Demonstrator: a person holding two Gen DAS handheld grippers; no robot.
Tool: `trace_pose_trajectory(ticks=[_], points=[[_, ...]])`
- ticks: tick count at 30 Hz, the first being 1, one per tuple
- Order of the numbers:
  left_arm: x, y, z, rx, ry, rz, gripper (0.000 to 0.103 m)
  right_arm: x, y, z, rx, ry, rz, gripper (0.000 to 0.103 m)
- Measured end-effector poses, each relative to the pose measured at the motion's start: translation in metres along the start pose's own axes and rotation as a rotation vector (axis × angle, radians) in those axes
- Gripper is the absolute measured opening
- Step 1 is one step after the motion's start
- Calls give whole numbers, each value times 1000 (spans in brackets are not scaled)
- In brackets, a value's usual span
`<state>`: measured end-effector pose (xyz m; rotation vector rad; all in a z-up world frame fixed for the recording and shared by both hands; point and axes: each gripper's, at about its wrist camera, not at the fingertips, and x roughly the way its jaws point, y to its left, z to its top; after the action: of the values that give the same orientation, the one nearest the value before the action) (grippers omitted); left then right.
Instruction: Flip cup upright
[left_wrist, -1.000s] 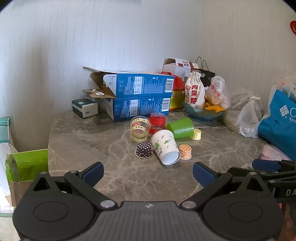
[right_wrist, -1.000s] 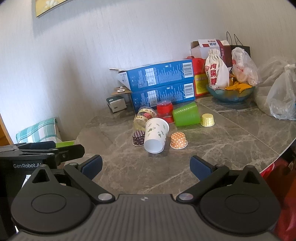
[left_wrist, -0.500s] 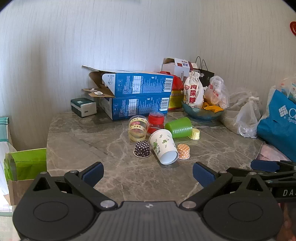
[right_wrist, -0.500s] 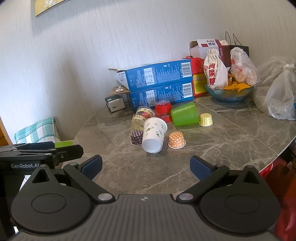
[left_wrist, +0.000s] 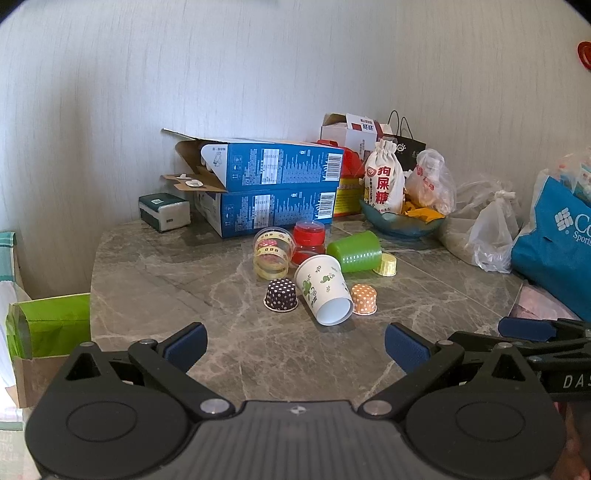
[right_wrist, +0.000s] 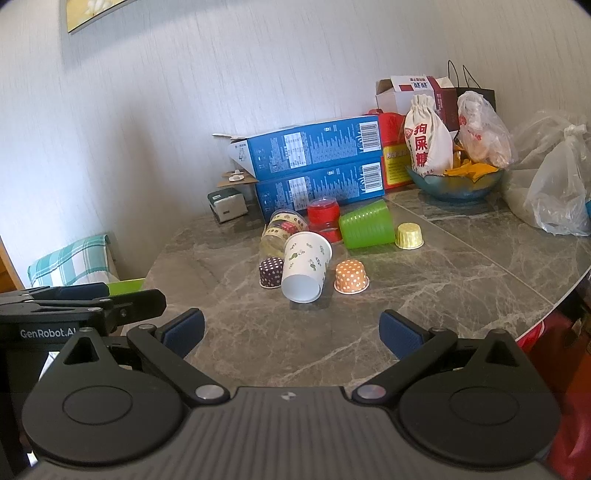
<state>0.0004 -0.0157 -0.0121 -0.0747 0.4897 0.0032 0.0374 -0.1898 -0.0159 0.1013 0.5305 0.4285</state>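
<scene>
White paper cup (left_wrist: 324, 291) lies on its side at frame centre on the marble worktop (left_wrist: 184, 280), mouth toward camera; left hand-held gripper (left_wrist: 293, 345) spread, empty; right hand-held gripper (right_wrist: 291, 330) spread, empty.

- Left wrist view looks forward over the left tool (left_wrist: 293, 341), low above the desk (left_wrist: 166, 280) near edge, facing the far wall.
- Right wrist view looks likewise over the right tool (right_wrist: 291, 330), from further right.
- Both share the paper cup (left_wrist: 324, 294) (right_wrist: 305, 266) cluster, mid-distance.
</scene>
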Motion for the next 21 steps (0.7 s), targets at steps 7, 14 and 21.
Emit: trace_pose_trajectory(ticks=[7, 14, 21], points=[[1, 0, 0, -2, 3, -5, 103, 0, 0, 0, 0, 0, 1, 102], [2, 3, -1, -9, 6, -5, 103, 3, 0, -1, 2, 5, -3, 102], [9, 6, 0, -13, 16, -11, 103, 8, -3, -1, 8, 14, -2, 102]])
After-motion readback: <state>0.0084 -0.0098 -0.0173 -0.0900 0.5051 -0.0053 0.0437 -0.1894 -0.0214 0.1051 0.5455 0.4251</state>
